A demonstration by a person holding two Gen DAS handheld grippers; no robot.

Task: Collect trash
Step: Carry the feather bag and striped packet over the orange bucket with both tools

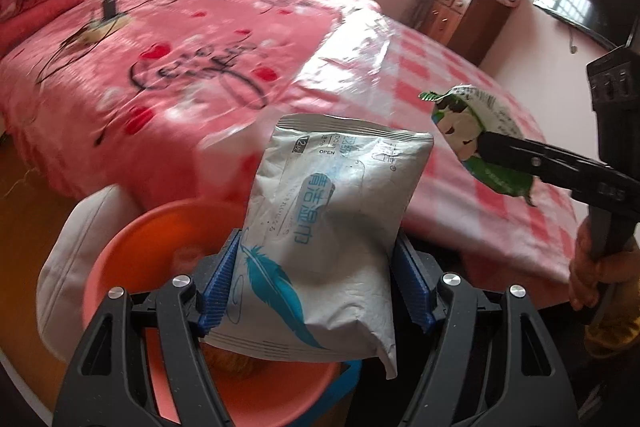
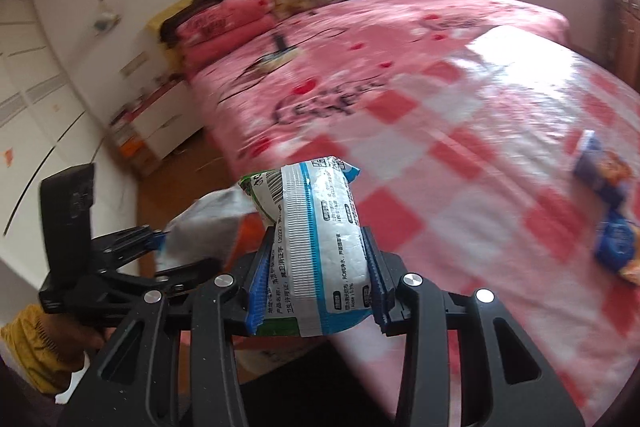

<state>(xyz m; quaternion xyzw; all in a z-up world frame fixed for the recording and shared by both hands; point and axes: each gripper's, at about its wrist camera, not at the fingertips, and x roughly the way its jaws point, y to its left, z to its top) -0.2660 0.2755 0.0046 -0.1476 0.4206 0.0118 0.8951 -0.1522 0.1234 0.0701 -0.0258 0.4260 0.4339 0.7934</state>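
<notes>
A silvery-white, matte wet-wipe pack (image 1: pixel 324 227) with a teal feather printed on it stands upright between the 2 ribbed blue pads (image 1: pixel 218 283) of the left gripper (image 1: pixel 316 279), its crimped top edge uppermost and its soft body bulging and creased where the pads press into its sides; the gripper is closed on it at about a middling width. Directly below the pack sits a smooth, round orange-pink plastic basin (image 1: pixel 132 239), with a pale fabric cushion-like shape (image 1: pixel 76 239) against its far left rim. The right gripper (image 2: pixel 316 267) is clamped tight on a crinkly, glossy wrapper (image 2: pixel 320 247) with a blue-edged white panel of fine print, a barcode and a green face (the left wrist view shows that green side with a cartoon figure and a jagged torn edge). Its blue pads (image 2: pixel 260 279) pinch the wrapper from both sides, so it bows outward above them. Both pieces of trash are held in the air beside the bed (image 1: pixel 168 67), which is covered by a pink quilt with hearts and dark script, and nearer the foot by a shiny red-and-white checked plastic sheet (image 2: pixel 460 163). On that sheet lie 2 more crumpled blue-and-orange snack wrappers (image 2: pixel 608 199), blurred, well apart from either gripper.
</notes>
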